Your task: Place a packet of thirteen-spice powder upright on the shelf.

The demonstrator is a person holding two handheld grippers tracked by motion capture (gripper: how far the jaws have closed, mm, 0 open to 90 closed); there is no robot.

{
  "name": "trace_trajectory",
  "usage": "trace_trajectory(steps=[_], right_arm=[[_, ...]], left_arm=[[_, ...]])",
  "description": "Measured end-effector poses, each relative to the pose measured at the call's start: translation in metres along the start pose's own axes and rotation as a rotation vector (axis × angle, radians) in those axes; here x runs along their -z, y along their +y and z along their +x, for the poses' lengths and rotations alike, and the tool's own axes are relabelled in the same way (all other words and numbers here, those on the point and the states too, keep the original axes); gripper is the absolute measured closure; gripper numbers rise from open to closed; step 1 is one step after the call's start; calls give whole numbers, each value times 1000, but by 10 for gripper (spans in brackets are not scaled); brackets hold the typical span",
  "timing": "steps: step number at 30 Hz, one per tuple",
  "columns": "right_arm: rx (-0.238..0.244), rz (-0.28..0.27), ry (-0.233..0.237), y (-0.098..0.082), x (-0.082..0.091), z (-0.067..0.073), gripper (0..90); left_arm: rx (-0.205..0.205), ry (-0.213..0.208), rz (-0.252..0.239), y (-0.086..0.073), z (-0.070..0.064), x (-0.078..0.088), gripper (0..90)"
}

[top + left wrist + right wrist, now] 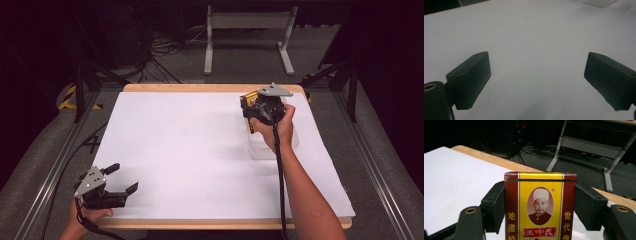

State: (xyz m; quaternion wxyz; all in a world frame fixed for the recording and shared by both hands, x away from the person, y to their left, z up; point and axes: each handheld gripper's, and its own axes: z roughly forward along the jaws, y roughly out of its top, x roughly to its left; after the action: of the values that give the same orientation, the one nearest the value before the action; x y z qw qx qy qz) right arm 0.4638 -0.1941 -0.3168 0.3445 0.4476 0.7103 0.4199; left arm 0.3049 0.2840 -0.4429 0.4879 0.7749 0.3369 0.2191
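Observation:
A red and yellow box [540, 195] with a portrait and Chinese characters stands upright between the jaws of my right gripper [540, 206], which is shut on its two sides. From above, the box [246, 100] and the right gripper [249, 109] sit at the far right of the table, over a clear plastic container [265, 149]. My left gripper [123, 178] rests near the front left corner. Its jaws are wide apart with nothing between them, and white paper lies under the left gripper [537, 75].
A white sheet [190, 145] covers most of the wooden table [200, 88]. Beyond the far edge, a grey metal stand [247, 30] and loose cables [170, 47] lie on the floor. Dark tripod legs [82, 85] flank both sides.

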Motion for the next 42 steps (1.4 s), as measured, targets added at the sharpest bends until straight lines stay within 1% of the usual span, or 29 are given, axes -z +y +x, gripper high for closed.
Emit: trace_trajectory(steps=[2,3,5,8,10,11,13,16,20,21,23,28,30,32,34,36,37,42], right_arm=[[-21,8,-8,-2,-4,-7,329],[-21,8,-8,-2,-4,-7,329],[-32,16,-20,-5,-8,-12,329],[-63,28,-39,-10,-14,-20,328],[-70,22,-42,-11,-15,-22,329],[-82,20,-43,-12,-15,-25,329],[-94,9,-57,-12,-16,-28,328],[-93,9,-76,-13,-18,-31,328],[-112,24,-100,-16,-25,-35,327],[-115,30,-106,-18,-27,-35,327],[-114,28,-117,-19,-29,-37,326],[-116,31,-127,-20,-29,-37,325],[-114,28,-131,-20,-30,-38,325],[-119,29,-145,-20,-32,-40,325],[-118,47,-144,-21,-36,-42,325],[-109,50,-154,-20,-38,-43,325],[-109,53,-150,-20,-39,-43,325],[-127,78,-148,-22,-37,-45,323]], left_arm=[[0,0,0,0,0,0,77],[0,0,0,0,0,0,77],[-1,0,-2,0,0,0,77],[1,0,-3,1,0,1,77],[2,0,-3,1,0,0,77],[0,0,-1,1,0,0,77],[-2,-1,-1,1,0,0,77],[2,1,-3,1,0,0,77],[2,2,-5,1,0,1,77],[6,2,-5,0,0,1,77],[2,1,-2,0,0,2,77],[-1,2,-3,1,0,1,77],[4,2,-6,1,0,1,77],[1,-1,-8,1,0,1,77],[1,1,-10,1,0,2,77],[2,2,-8,1,1,2,77],[2,1,-9,1,1,2,77],[2,2,-10,1,0,3,77]])
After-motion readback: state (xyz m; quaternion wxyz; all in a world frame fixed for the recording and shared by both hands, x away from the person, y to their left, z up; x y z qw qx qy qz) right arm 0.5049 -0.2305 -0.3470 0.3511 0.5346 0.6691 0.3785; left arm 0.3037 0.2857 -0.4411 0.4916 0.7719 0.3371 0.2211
